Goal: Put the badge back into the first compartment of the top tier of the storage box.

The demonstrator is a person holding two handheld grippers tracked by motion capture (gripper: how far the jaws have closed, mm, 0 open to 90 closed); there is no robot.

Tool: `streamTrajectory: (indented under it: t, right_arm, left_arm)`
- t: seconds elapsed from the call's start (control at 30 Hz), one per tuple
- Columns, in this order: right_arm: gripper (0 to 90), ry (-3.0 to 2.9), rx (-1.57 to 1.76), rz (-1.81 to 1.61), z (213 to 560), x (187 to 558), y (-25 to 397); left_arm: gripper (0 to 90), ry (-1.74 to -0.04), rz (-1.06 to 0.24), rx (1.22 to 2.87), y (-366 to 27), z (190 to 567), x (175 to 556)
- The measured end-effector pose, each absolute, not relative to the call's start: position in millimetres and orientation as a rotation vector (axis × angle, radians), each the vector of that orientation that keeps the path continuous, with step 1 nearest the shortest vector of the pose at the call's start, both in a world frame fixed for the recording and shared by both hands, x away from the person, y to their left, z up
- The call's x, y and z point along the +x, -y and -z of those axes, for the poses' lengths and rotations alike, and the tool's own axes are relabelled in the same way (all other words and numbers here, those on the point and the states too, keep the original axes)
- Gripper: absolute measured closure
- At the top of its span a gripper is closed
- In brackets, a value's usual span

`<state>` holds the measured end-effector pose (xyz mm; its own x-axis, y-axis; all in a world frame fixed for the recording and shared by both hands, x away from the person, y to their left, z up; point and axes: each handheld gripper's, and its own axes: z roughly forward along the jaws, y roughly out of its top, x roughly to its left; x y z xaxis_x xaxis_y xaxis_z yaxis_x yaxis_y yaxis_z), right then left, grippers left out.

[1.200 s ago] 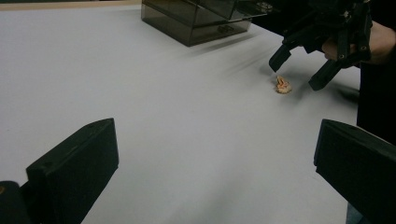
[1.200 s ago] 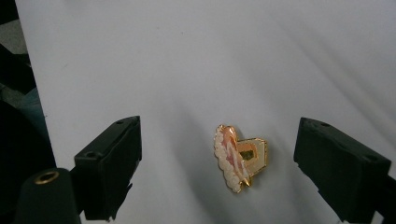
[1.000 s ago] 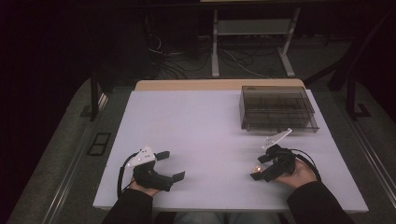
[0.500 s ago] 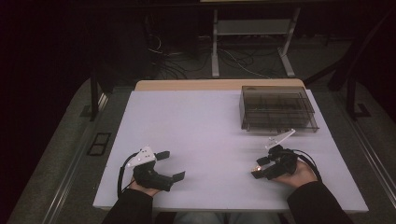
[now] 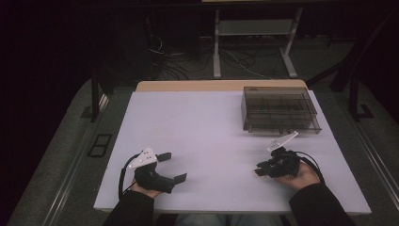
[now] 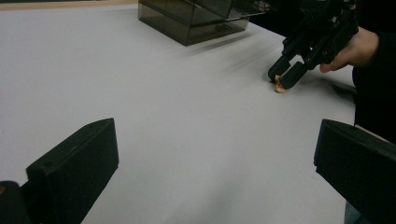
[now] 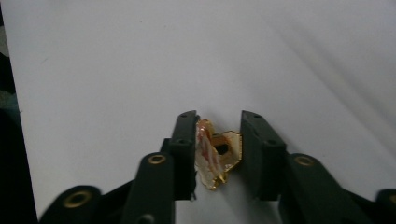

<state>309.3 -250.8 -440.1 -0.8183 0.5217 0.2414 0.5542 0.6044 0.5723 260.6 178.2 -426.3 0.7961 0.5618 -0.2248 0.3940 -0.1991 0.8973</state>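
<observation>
Looking down from the high view, the white table carries a smoky clear box at its far right corner. The left gripper lies low near the front left edge, held in the person's left hand, its jaws spread wide with nothing between them. The right gripper sits near the front right, well apart from the left one and nearer the person than the box; a small orange speck shows at its tip.

From the left gripper view, its own two black jaws stand far apart over bare tabletop. Farther off, the right gripper tilts down to the surface with a small golden piece at its tips, the piece touching the table (the box sits beyond it, toward the far edge).

From the right gripper view, the jaws are drawn narrow around the golden piece, a crumpled, shiny foil-like scrap with a dark hole in it. Its left side touches the left jaw and its right edge meets the right jaw, just above the white surface.
</observation>
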Motion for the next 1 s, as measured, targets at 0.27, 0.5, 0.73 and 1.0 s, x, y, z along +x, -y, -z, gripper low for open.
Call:
streamTrajectory:
  t: [0.27,0.5,0.73,1.0]
  right_arm:
    - [81.2,2.752,-0.911,1.078,433.7,305.3,252.4]
    - [83.6,2.692,-0.935,1.078,432.2,305.7,254.7]
    - [83.9,2.688,-0.932,1.080,431.3,305.2,254.7]
    - [84.0,2.677,-0.948,1.071,430.7,305.1,255.2]
  left_arm:
    - [0.0,-0.733,-0.178,1.823,-178.0,426.3,260.4]
    - [0.0,-0.732,-0.177,1.822,-178.4,426.2,260.6]
    - [0.0,-0.731,-0.175,1.821,-178.2,426.2,260.6]
    - [0.0,-0.734,-0.173,1.818,-177.8,426.4,260.6]
